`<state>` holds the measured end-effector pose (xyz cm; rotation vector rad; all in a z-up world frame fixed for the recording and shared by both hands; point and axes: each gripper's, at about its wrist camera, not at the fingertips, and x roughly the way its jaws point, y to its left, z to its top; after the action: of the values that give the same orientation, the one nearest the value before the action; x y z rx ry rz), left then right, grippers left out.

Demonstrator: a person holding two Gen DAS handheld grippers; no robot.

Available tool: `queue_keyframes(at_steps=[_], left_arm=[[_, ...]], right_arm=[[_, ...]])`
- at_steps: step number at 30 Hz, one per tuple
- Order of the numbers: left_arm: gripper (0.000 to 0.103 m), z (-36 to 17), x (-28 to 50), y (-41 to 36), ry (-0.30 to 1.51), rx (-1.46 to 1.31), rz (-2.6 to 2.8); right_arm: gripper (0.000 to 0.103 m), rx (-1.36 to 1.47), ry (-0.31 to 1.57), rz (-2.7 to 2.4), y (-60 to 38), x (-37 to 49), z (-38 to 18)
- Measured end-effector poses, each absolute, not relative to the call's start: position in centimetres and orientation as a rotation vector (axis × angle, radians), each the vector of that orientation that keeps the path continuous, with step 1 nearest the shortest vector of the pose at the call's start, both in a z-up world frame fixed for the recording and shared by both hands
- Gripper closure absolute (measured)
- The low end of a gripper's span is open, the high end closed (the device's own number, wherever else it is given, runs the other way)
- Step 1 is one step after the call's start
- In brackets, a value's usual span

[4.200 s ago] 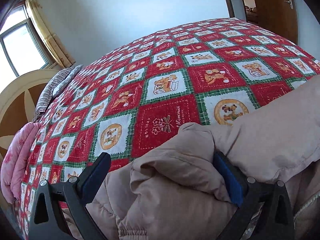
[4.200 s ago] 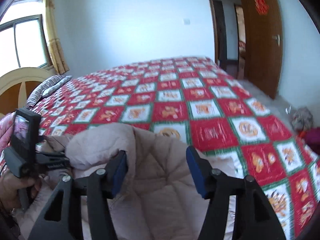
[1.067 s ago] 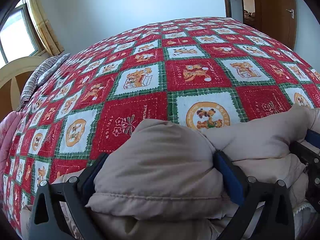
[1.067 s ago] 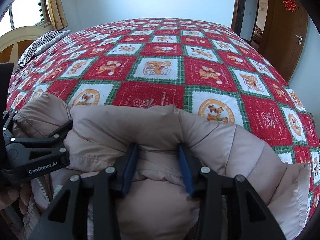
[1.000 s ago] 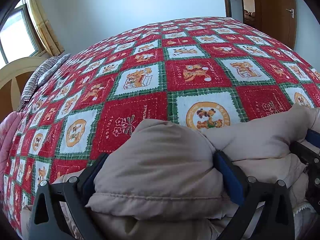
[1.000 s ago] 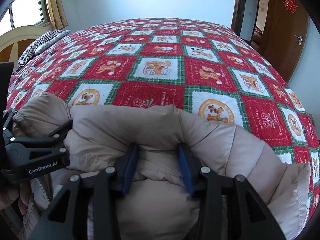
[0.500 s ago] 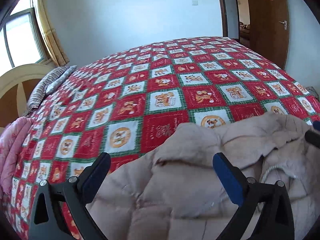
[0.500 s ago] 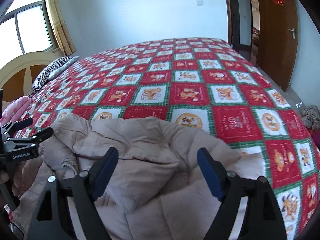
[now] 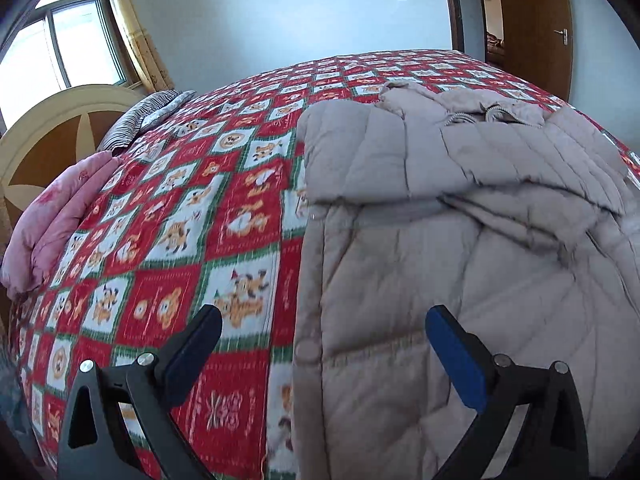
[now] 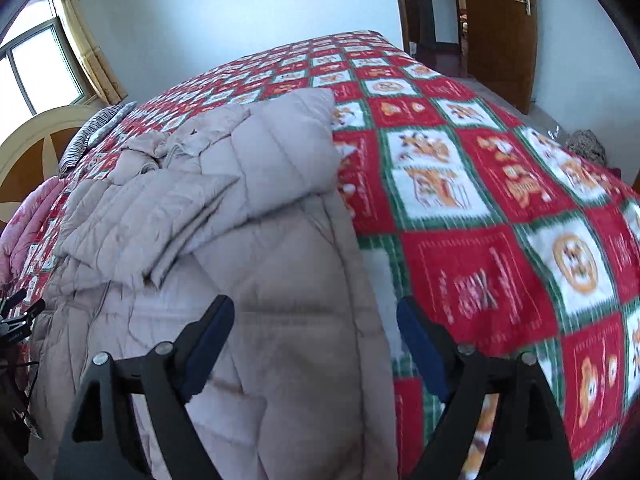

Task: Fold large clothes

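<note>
Left wrist view: the beige padded coat lies spread on the bed, collar end toward the far wall, both sleeves folded across its chest. Its long left edge runs straight down toward the camera. The left gripper hangs above that edge with its jaws spread wide and nothing between them. In the right wrist view the same coat fills the near left of the frame, its right edge straight against the quilt. The right gripper hangs over that edge; its jaws have just been opening and now stand wide, clear of the fabric.

Judgement: the sleeves are in, and the lengthwise fold of the body is likely next. To do it well, each gripper should take the hem at its own corner, pinching both layers of padding, and lift evenly so the sleeves do not slide out. The thick fill may spring back.

Beyond the coat: a pink blanket by the headboard, well apart.
</note>
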<state>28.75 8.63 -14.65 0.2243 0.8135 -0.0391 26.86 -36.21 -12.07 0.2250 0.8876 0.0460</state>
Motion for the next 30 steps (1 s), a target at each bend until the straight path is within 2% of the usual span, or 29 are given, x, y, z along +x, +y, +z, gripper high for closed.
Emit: queue_keyframes(at_steps=[8, 15, 18, 22, 23, 24, 25, 26, 27, 28, 30], left_arm=[[0.001, -17.1, 22.5, 9.8, 0.876, 0.164, -0.099], [0.001, -18.8, 18.4, 11.9, 0.95, -0.015, -0.201], [0.001, -19.0, 17.2, 11.4, 0.927, 0.03, -0.226], [0.001, -19.5, 16.7, 11.3, 0.888, 0.025, -0.222], [0.008, -19.5, 16.5, 11.0, 0.878, 0.034, -0.223], [0.029, -19.3, 16.3, 10.8, 0.864, 0.04, -0.241], [0.039, -18.9, 15.9, 10.5, 0.849, 0.049, -0.265], [0.056, -18.6, 15.5, 10.0, 0.835, 0.079, -0.279], [0.068, -18.5, 15.3, 9.6, 0.832, 0.1, -0.303], [0.069, -18.3, 15.0, 9.2, 0.822, 0.128, -0.3], [0.07, -18.2, 14.6, 9.0, 0.811, 0.17, -0.28]], right_arm=[[0.017, 0.27, 0.959, 0.086, -35.6, 20.8, -13.9], [0.018, 0.228, 0.971, 0.101, -33.5, 16.9, -14.5], [0.025, 0.193, 0.974, 0.1, -32.9, 16.1, -14.5], [0.046, 0.21, 0.936, 0.1, -32.6, 14.9, -15.1], [0.053, 0.237, 0.944, 0.111, -32.5, 14.5, -15.7], [0.055, 0.27, 0.94, 0.117, -32.5, 14.1, -16.0], [0.06, 0.284, 0.928, 0.118, -32.4, 13.8, -16.1], [0.067, 0.281, 0.918, 0.126, -32.3, 13.5, -16.1], [0.07, 0.292, 0.909, 0.134, -32.3, 13.3, -16.0], [0.074, 0.316, 0.898, 0.14, -32.5, 13.2, -15.9], [0.074, 0.349, 0.89, 0.144, -32.8, 13.0, -16.1]])
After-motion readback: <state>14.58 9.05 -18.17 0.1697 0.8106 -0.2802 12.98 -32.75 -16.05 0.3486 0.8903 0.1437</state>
